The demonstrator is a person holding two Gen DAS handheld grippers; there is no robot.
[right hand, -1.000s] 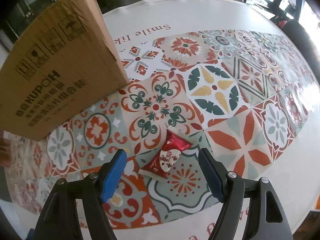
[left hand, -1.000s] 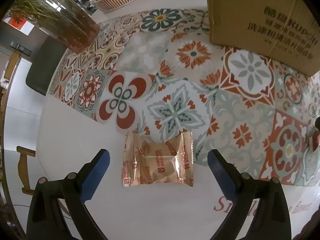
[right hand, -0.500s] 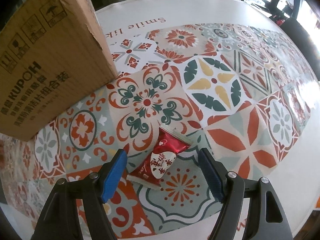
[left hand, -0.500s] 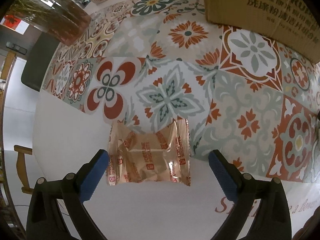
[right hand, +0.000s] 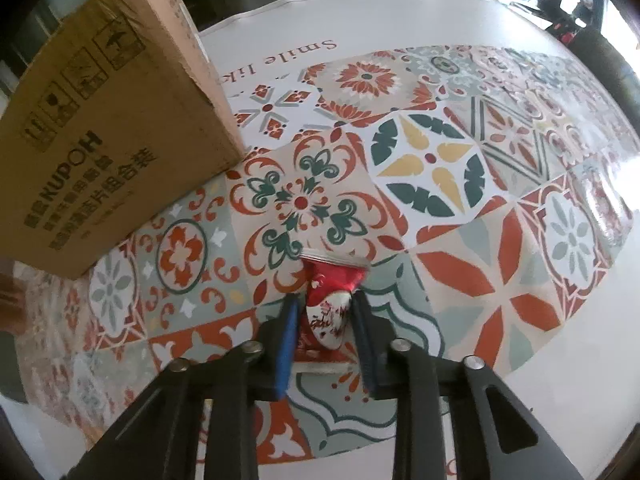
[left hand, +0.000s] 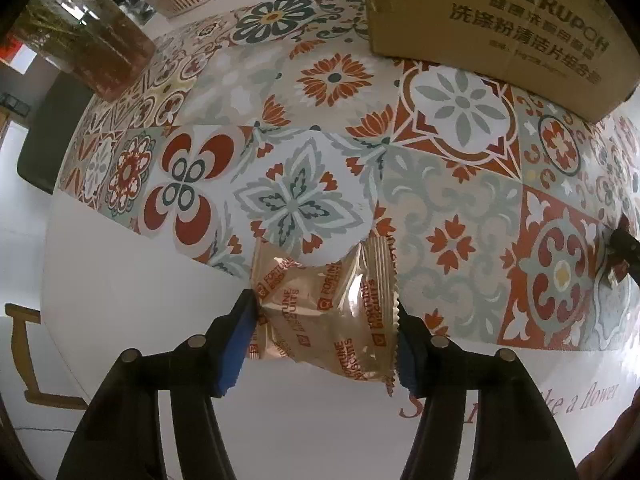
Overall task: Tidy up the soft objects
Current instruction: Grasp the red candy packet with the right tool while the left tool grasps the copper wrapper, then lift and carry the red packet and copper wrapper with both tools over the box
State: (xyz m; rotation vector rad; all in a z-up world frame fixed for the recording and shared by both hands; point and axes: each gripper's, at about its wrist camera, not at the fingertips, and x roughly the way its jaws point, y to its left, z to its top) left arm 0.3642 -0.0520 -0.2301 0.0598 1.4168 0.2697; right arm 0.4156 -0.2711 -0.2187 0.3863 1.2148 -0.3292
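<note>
Left gripper [left hand: 324, 326] has just closed, grasping the translucent tan "FORTUNE BISCUITS" packet [left hand: 326, 314]. Right gripper [right hand: 325, 322] clenches the red-white foil sachet [right hand: 330, 300]. The brown cardboard box [left hand: 496, 28] reads "KUPOH".

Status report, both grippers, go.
Left gripper just closed on the biscuit packet. Right gripper just closed on the red candy packet. Both packets on the tablecloth. Cardboard box nearby, path clear.
</note>
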